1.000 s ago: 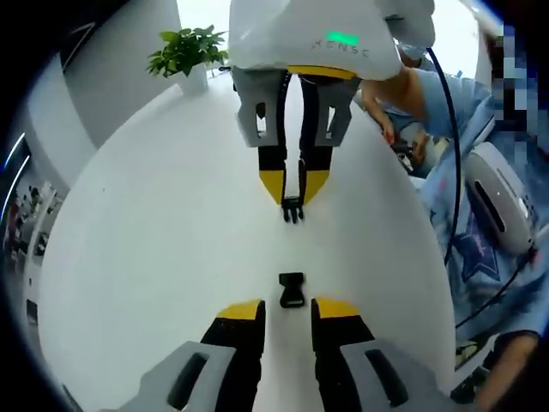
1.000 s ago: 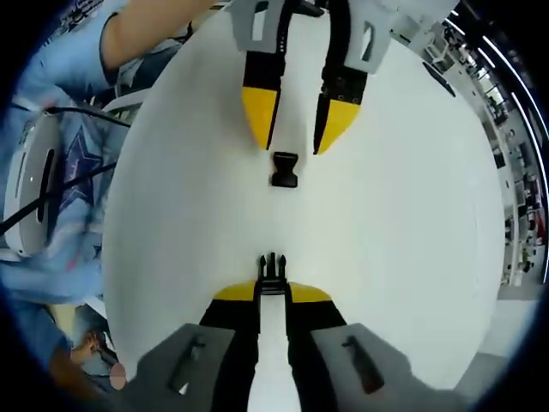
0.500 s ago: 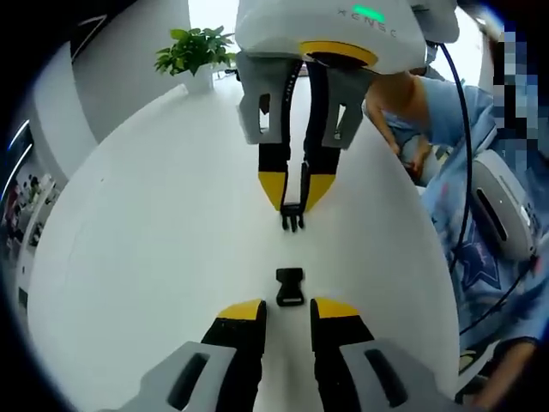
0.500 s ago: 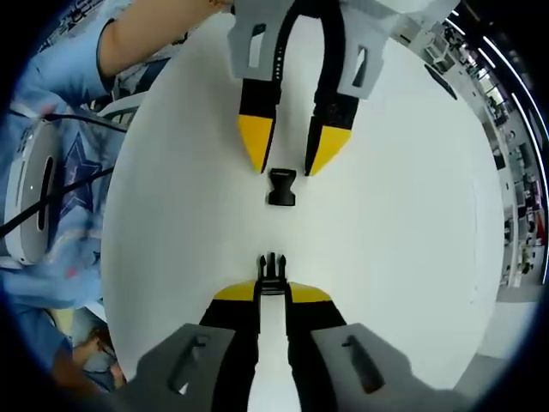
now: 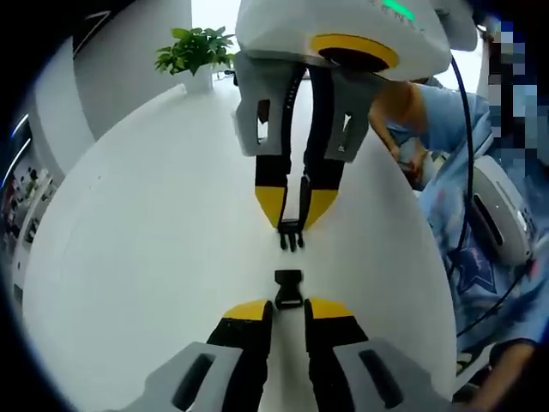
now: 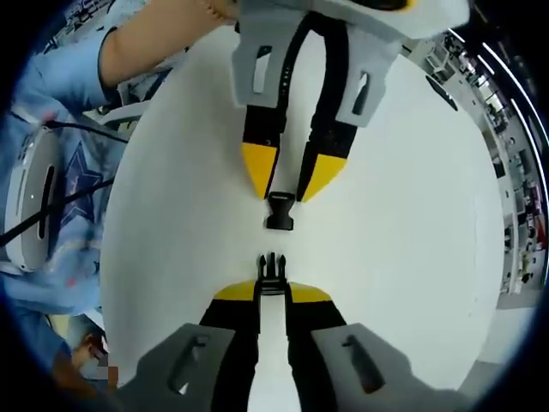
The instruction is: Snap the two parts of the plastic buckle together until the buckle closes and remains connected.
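Note:
On the white table (image 5: 137, 257), the black socket half of the buckle (image 5: 288, 289) lies flat, its near end just between the yellow fingertips (image 5: 247, 310) of my left gripper (image 5: 289, 309). The left jaws stand open, a narrow gap on each side of the socket. My right gripper (image 6: 272, 292) is shut on the black pronged half (image 6: 271, 268), prongs pointing at the socket (image 6: 280, 210). A short gap of table separates the two halves. In the left gripper view the right gripper (image 5: 294, 206) comes down from the top with the pronged half (image 5: 292, 233). The left gripper (image 6: 288, 184) hangs above the socket in the right gripper view.
A potted green plant (image 5: 193, 51) stands at the table's far edge. A person in light blue clothes (image 5: 446, 129) is beside the table, with a white device and black cable (image 5: 502, 215) next to them. The table edge (image 6: 480, 215) curves round at the right.
The two grippers have drawn closer, so the gap between prongs and socket is shorter. My left jaws have narrowed around the socket's end. The right gripper keeps its hold.

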### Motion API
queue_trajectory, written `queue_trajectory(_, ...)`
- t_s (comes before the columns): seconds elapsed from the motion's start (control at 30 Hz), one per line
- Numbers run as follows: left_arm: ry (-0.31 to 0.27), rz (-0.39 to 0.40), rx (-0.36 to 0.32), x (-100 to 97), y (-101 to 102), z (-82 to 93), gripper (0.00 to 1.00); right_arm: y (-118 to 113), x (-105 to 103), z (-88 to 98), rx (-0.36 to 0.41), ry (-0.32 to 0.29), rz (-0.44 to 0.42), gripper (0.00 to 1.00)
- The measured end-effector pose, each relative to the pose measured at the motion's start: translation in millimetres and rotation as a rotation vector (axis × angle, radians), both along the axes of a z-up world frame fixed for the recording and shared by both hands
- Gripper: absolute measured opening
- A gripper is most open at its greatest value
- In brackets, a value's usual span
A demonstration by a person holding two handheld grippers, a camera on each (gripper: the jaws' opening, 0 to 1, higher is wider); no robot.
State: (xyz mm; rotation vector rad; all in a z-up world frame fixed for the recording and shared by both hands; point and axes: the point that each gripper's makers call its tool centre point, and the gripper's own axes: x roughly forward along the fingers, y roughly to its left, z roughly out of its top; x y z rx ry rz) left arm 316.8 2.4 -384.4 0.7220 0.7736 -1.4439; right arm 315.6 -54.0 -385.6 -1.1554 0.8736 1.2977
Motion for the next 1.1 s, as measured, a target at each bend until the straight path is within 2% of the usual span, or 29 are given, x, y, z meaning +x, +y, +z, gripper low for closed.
queue_trajectory(0.77,-0.010,0.019,0.004,2.2,-0.6,-0.7,0.12,19.1,7.8,1.1,0.050,0.003,-0.017,0.10)
queue_trajectory(1.1,-0.034,0.006,0.022,1.9,-1.8,-0.5,0.11,18.3,7.9,0.5,0.052,-0.002,-0.010,0.10)
